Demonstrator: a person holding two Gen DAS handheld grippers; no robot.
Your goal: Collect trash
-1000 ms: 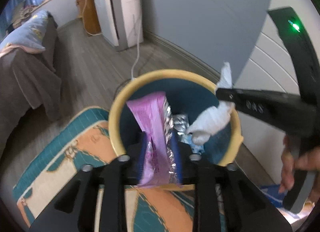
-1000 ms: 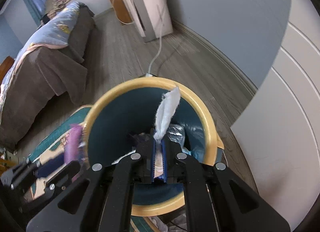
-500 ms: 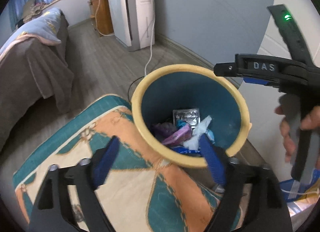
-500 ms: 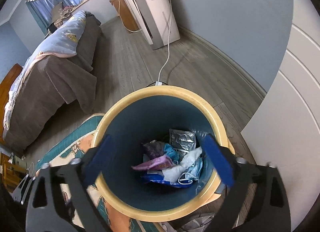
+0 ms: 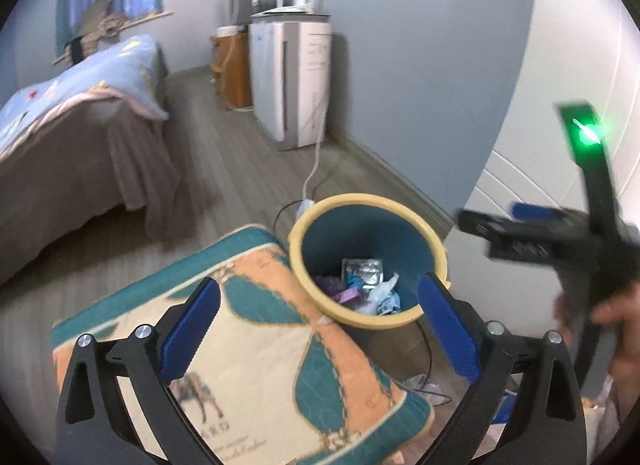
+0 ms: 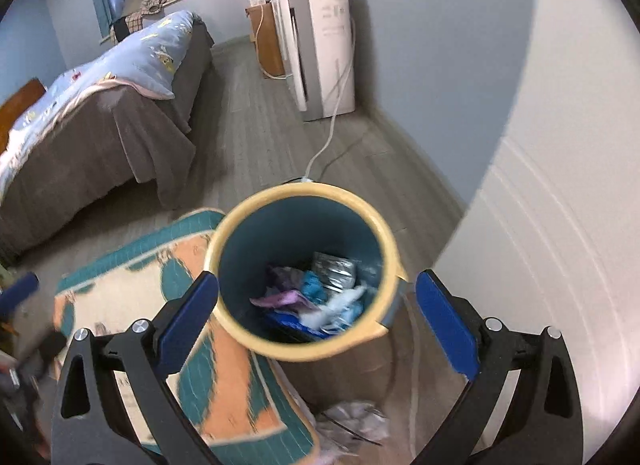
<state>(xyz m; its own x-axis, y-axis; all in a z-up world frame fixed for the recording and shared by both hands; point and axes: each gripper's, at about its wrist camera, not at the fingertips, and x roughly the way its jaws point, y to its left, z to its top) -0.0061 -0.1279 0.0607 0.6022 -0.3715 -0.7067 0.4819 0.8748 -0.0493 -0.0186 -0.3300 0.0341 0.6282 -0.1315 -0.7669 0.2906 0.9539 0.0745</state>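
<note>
Both grippers hang above the yellow-rimmed bin (image 6: pixel 304 349). The left gripper (image 5: pixel 318 329) is opening, its fingers wide with nothing between them; the right gripper (image 6: pixel 316 315) gapes wide, empty. The trash (image 6: pixel 316 301) lies inside the bin, beside the patterned cushion (image 5: pixel 248 353).

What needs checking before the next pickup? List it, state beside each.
1. Left gripper empty: ok, jaws opening, nothing between the blue pads.
2. Right gripper empty: ok, jaws wide, nothing between them.
3. Purple wrapper inside the bin: ok, lying on the pile.
4. White tissue inside the bin: ok, beside the wrapper.
5. Bin upright next to the cushion: ok.
6. Trash left outside: not ok, a crumpled clear wrapper lies on the floor below the bin.
</note>
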